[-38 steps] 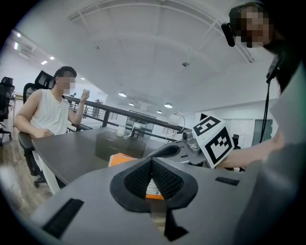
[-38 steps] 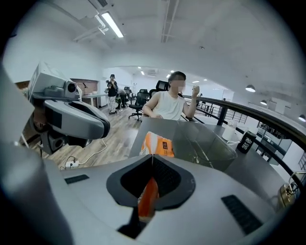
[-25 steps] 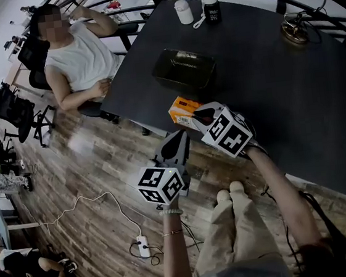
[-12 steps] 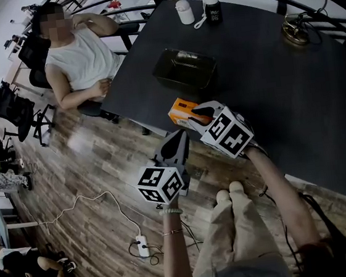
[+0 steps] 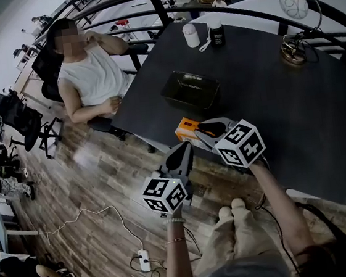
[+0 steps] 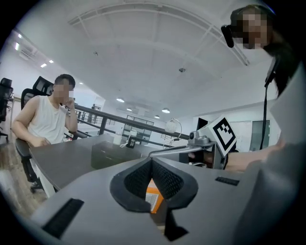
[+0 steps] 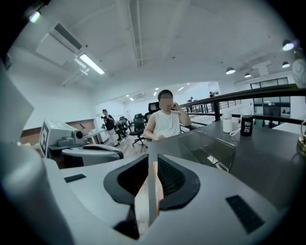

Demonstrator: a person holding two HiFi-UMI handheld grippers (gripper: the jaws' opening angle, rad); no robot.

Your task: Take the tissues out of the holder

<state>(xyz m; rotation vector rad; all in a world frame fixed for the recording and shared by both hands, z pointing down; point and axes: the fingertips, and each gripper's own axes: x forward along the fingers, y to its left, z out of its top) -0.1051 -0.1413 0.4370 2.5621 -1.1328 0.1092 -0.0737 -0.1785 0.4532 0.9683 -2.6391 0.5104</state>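
Right gripper (image 5: 206, 128): its jaws have just been opening. They now stand part open with a narrow gap and are clamped on nothing. The pack (image 5: 185, 127) of tissues shows orange through that gap, just under and ahead of the tips, and is not pinched as far as I can see.

Left gripper (image 5: 182, 152): jaws closed tip to tip, empty. The pack sits ahead of and below them.

The pack lies on the worktop (image 5: 281, 104), out of the holder (image 5: 190, 91). The holder stands beyond both sets of jaws and looks empty. Judged: removal looks done.

Risks, as I judge them:
- The pack lies by the worktop's near edge, between the jaws and the holder. If a right pad catches the wrapper as that gripper draws back, the pack goes off onto the floor (image 5: 92, 187).
- The left jaws are close beside it, so a sideways swing could nudge it over the same edge.
- I cannot tell whether more tissues remain in the holder, because its walls are see-through and dim.
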